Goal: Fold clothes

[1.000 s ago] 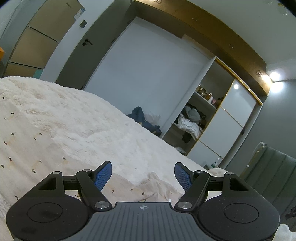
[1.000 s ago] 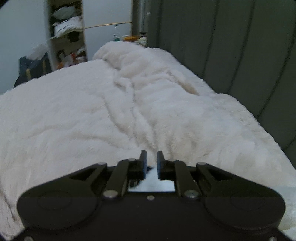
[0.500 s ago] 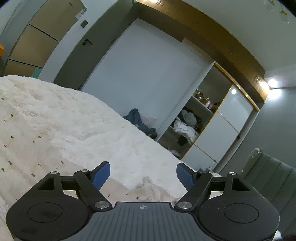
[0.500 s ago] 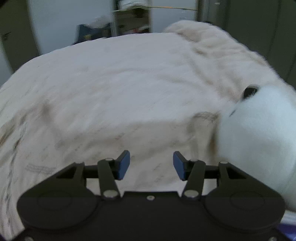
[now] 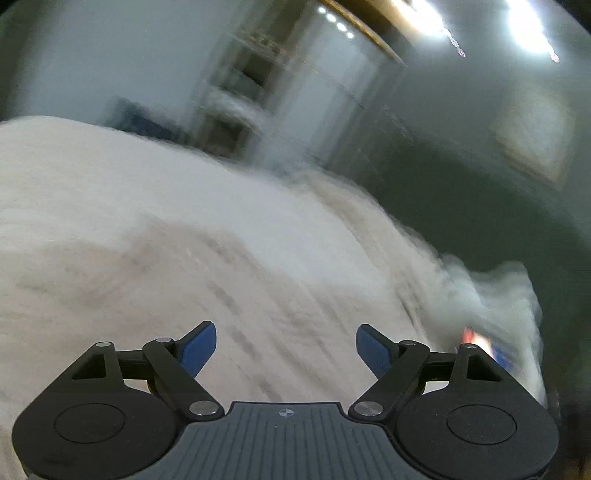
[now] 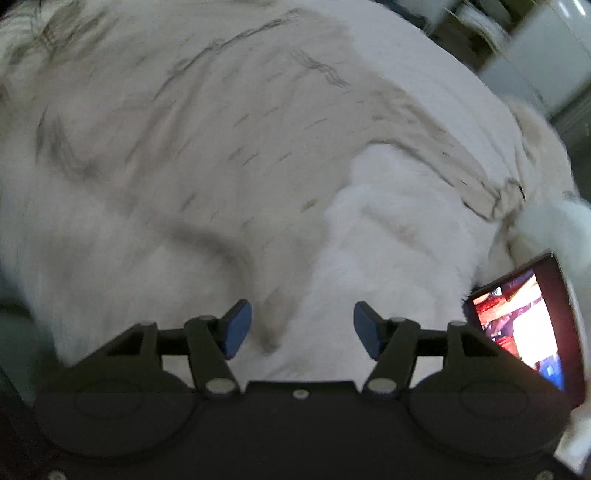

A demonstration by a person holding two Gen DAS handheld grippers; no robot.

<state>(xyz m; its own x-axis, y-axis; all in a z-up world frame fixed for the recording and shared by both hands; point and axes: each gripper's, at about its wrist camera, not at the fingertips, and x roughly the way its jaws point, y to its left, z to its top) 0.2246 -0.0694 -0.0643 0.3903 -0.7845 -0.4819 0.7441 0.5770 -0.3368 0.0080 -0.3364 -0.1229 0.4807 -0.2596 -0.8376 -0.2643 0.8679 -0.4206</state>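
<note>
**Garment spread on the bed, both tongs empty**

Garment (image 6: pixel 229 122), cream with small dark flecks, spread flat over the fluffy white blanket (image 6: pixel 388 229) on the bed, filling the upper and middle part of the right wrist view. One edge running down to a corner near the right side, close to a white furry lump (image 6: pixel 554 221). In the left wrist view the same cloth (image 5: pixel 207 280) only a blurred beige patch ahead of the pads.

Left tongs (image 5: pixel 286 349) opening, blue pads wide apart, nothing between them, only the bed behind. Right tongs (image 6: pixel 303 328) also opening, pads apart, gripping nothing; a beige crease of fabric visible in the gap but untouched.

Containers: open wardrobe shelves (image 5: pixel 236 107) beyond the far edge of the bed, pale heaps on them, too smeared to tell what.

Around: a phone (image 6: pixel 524 325) with a lit screen lying on the blanket just right of the right tongs, beside the furry lump. Dark green padded headboard (image 5: pixel 461 206) along the right edge of the bed. Bright ceiling lights (image 5: pixel 528 33) top right. Left wrist view heavily motion-blurred.
</note>
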